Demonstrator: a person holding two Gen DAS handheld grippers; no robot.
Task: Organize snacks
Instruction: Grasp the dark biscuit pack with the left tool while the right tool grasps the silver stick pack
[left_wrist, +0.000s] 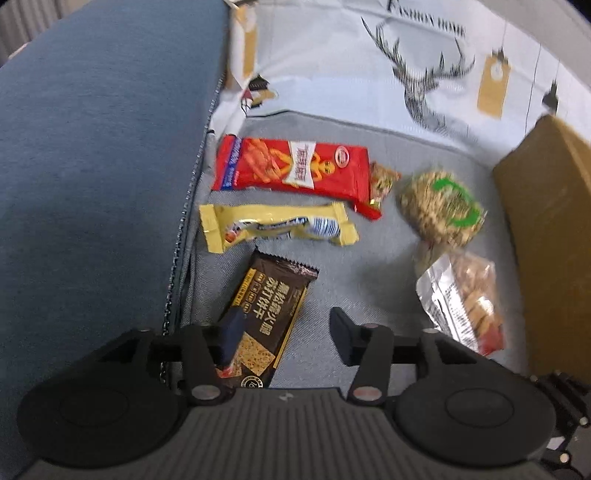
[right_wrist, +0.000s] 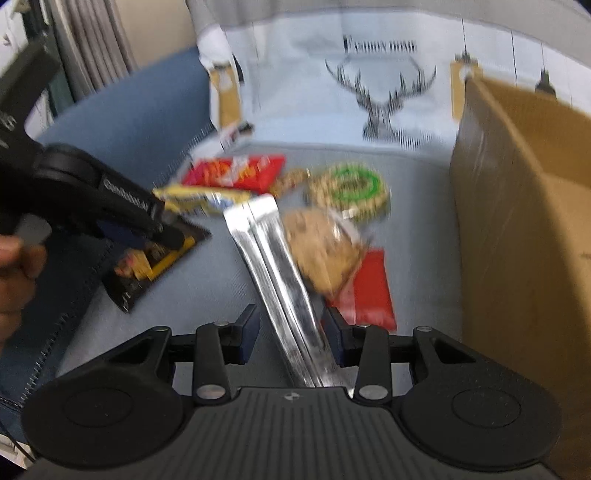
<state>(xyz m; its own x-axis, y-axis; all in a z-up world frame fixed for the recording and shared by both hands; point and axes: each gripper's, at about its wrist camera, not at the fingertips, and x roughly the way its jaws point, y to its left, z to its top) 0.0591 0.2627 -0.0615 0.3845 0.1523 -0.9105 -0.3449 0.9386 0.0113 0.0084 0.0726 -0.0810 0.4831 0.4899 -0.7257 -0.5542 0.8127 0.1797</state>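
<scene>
Right gripper (right_wrist: 290, 332) straddled the silver cookie pack (right_wrist: 280, 266), jaws apart, not clamped. Left gripper (left_wrist: 286, 332) hung open over the dark cracker pack (left_wrist: 266, 314). Red (left_wrist: 291, 168), yellow (left_wrist: 277, 227) and round (left_wrist: 441, 206) snacks lay loose beside the cardboard box (right_wrist: 524, 221); nothing visibly sorted.

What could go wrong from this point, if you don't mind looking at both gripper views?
1. The left gripper is open around the dark cracker bar, which lies against the blue armrest seam; closing might pinch fabric.
2. The right gripper straddles the silver-backed cookie pack off-centre, so the pack may swing or slip.
3. The cardboard box stands close on the right; its wall could snag a lifted pack.
</scene>
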